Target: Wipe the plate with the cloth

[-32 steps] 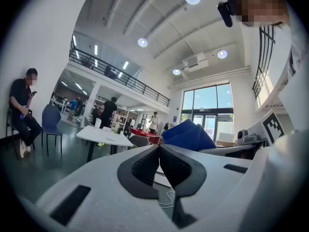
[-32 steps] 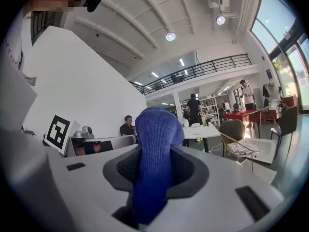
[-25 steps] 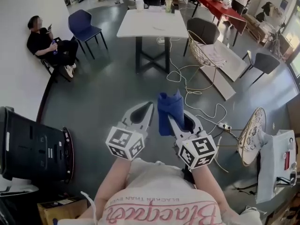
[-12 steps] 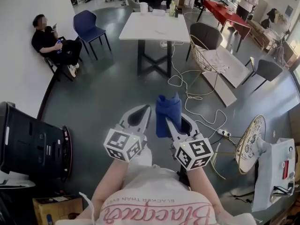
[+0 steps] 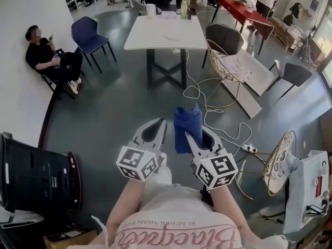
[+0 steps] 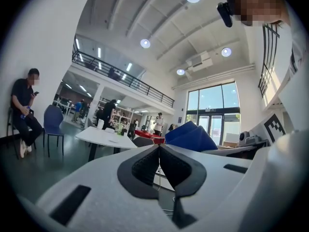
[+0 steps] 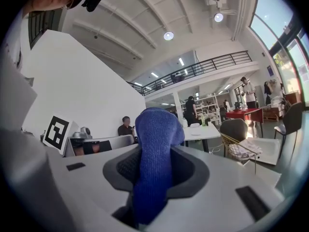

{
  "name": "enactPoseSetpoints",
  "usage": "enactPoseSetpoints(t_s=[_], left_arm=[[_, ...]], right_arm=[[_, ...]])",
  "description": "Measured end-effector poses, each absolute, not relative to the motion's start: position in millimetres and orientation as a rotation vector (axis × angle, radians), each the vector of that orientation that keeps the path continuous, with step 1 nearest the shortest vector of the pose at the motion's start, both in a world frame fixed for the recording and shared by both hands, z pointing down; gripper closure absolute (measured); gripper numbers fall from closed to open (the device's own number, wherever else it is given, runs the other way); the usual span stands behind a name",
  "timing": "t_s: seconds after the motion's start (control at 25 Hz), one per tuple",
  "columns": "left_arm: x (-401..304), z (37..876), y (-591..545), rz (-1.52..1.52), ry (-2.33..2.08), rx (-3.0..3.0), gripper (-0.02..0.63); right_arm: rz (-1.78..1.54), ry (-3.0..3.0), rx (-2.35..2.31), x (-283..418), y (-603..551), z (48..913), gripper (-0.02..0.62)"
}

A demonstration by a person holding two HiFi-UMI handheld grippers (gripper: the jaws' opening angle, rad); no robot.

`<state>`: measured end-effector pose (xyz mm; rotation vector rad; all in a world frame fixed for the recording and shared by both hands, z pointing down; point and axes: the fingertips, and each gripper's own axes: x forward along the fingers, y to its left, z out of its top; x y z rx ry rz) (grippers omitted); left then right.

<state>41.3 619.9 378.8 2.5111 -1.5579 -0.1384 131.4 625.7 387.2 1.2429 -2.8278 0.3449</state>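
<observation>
A: Entry one, nearest. Left tongs [image 6: 159, 148], white plastic, marker cube at the rear. State?

B: Pressed together, pads meeting, nothing between. Held level, just beside the right tongs [image 7: 154, 151].

A: Entry two. Right tongs?

B: Pinching a blue knitted cloth [image 5: 187, 126]. Gripped through a bunched fold, with one lobe standing up past the tips and the rest running down between the pads.

A: Handling of the cloth?

B: Judged soft, light and limp, with no breakage risk. Likely to drag loose if held by an edge, so the deep hold through the fold looks sound. Free upper lobe best for wiping contact.

A: Plate?

B: Not identified with certainty. Round pale patterned disc [image 5: 277, 157], standing on edge by a white stand, off to the right of the right tongs and well apart. Possibly the plate. If so, judged stiff, smooth and breakable. Best steadied at the rim with the empty left tongs.

A: Beyond the tips?

B: Dark grey floor [image 5: 114, 108], then white cables [image 5: 207, 95] ahead of the right tongs. White rectangular table [image 5: 166, 32] far ahead. Blue chair [image 5: 88, 31] far ahead-left of the left tongs.

A: Progress?

B: Wiping judged not yet begun. Cloth nowhere near the disc.
</observation>
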Motion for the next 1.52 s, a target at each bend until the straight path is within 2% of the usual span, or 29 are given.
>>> enactPoseSetpoints(t_s=[0.92,1.52], left_arm=[[-72.0,380.4,377.0,-0.11,-1.437,2.513,0.601],[-91.0,399.7,273.0,-0.128,-1.367,2.49,0.601]], right_arm=[[0.35,-2.795,1.306,13.4,383.5,375.1,0.479],[0.407,-2.725,1.346,-1.1,286.6,396.3,0.479]])
